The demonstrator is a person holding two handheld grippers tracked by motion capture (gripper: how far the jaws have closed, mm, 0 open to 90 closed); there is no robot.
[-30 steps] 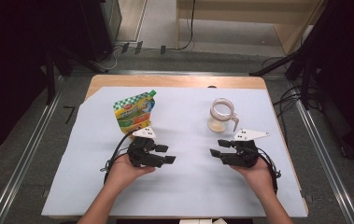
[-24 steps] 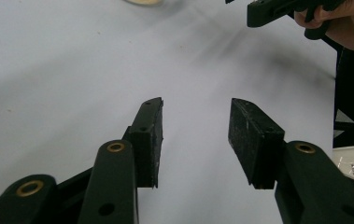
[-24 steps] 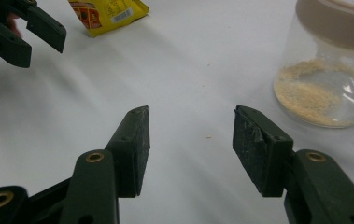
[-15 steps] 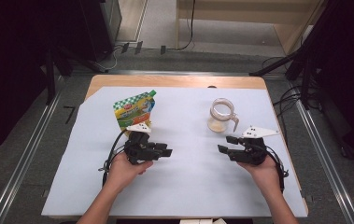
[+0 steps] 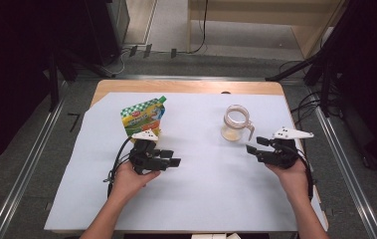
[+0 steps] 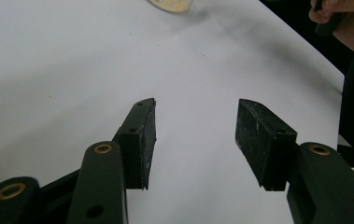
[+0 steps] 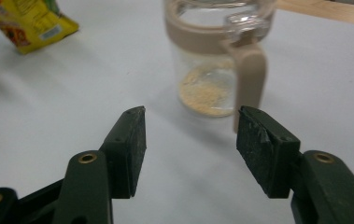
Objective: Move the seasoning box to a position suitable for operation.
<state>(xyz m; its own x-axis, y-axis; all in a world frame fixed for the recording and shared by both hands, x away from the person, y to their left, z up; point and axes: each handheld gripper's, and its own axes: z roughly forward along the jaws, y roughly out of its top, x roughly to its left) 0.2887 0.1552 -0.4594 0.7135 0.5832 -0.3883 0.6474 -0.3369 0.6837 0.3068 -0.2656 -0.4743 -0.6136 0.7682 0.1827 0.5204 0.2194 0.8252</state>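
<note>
White table cover (image 5: 201, 199), pouch (image 5: 143, 115) and jar (image 5: 236, 123) untouched; left gripper (image 5: 172, 158), right gripper (image 5: 253, 145) empty, jaws just opening, approach stage; next: right closes on jar handle (image 7: 248, 74)

A wooden tabletop (image 5: 186, 86) carries a large white sheet (image 5: 196, 199) that covers nearly all of it. At the far left of the sheet lies a yellow and green printed food pouch (image 5: 143, 117). To the right, well apart from it, stands a clear glass jar with a beige band and handle (image 5: 237, 123), a little pale powder at its bottom. The left gripper (image 5: 170, 158), black with a white plate on top, sits just near of the pouch, its fingers apart and empty, having just been opening. The right gripper (image 5: 253, 145) hangs near the jar's handle side, fingers also parted, nothing between them, having just opened further.
</note>
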